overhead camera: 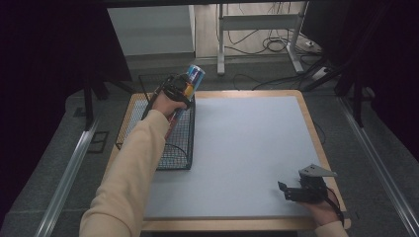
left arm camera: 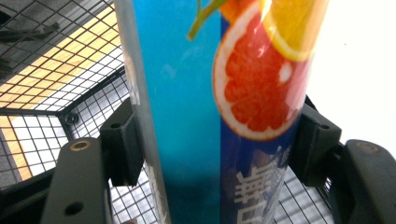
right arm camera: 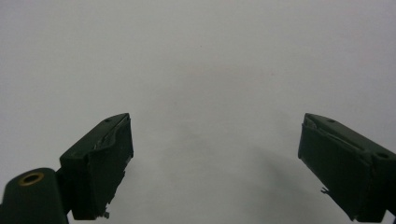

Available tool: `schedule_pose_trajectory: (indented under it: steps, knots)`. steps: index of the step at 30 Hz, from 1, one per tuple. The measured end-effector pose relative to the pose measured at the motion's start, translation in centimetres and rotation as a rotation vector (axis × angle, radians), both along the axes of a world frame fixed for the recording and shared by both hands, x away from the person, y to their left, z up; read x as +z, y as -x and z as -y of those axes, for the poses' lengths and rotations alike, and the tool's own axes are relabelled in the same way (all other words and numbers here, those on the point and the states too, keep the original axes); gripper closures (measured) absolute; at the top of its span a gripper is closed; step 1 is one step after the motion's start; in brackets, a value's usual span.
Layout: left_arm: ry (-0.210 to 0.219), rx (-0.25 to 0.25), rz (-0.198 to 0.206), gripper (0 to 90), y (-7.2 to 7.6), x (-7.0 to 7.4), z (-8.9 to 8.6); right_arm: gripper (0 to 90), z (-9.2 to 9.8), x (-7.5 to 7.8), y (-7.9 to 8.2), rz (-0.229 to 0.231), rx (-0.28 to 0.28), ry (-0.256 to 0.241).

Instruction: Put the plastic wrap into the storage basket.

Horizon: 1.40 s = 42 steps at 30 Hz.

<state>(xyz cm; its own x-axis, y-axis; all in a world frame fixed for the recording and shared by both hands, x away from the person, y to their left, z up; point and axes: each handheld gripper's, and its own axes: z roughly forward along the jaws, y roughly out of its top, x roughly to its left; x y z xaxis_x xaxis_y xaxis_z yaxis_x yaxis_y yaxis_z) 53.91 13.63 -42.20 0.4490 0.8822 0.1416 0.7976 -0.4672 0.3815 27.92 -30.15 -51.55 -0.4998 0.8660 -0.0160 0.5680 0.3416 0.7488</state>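
Tall can [overhead camera: 193, 76] with citrus print, clamped between both jaws of left tool [overhead camera: 184, 89], long axis tilted upward, directly above wire basket [overhead camera: 148, 133] at far-left counter [overhead camera: 237, 148]; right tool [overhead camera: 289, 191] spread wide, ungrasping, well apart at near-right.

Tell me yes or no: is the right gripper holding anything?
No: in the right gripper view the right gripper has its jaws spread wide apart with nothing between them, above the bare grey mat.
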Motion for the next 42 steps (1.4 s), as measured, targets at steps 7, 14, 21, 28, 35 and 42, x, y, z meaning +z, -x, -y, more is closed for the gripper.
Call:
schedule_pose_trajectory:
  steps: [7,14,21,28,35,42]
  knots:
    - [-0.019,0.014,-0.028,31.9,-0.4,-0.9,-0.4,10.3,0.1,-0.1,0.0,-0.005,-0.001,-0.001]
    - [-0.023,0.012,-0.018,31.7,-0.4,-1.1,-0.4,10.3,-0.1,-0.1,0.0,-0.003,0.003,0.003]
    - [-0.048,0.003,0.0,30.9,-0.2,-1.1,-0.2,10.3,-0.1,0.0,0.1,-0.003,0.004,0.002]
    - [-0.081,-0.005,0.023,25.7,-0.1,-1.0,-0.1,10.3,-0.1,-0.1,0.1,-0.003,0.004,0.003]
    - [-0.067,-0.018,0.038,18.3,0.3,-0.4,0.0,10.3,-0.1,-0.1,0.1,-0.003,0.009,0.004]
    - [0.023,-0.02,0.07,13.9,1.8,0.8,-0.4,10.3,-0.1,-0.1,0.1,-0.004,0.008,0.004]
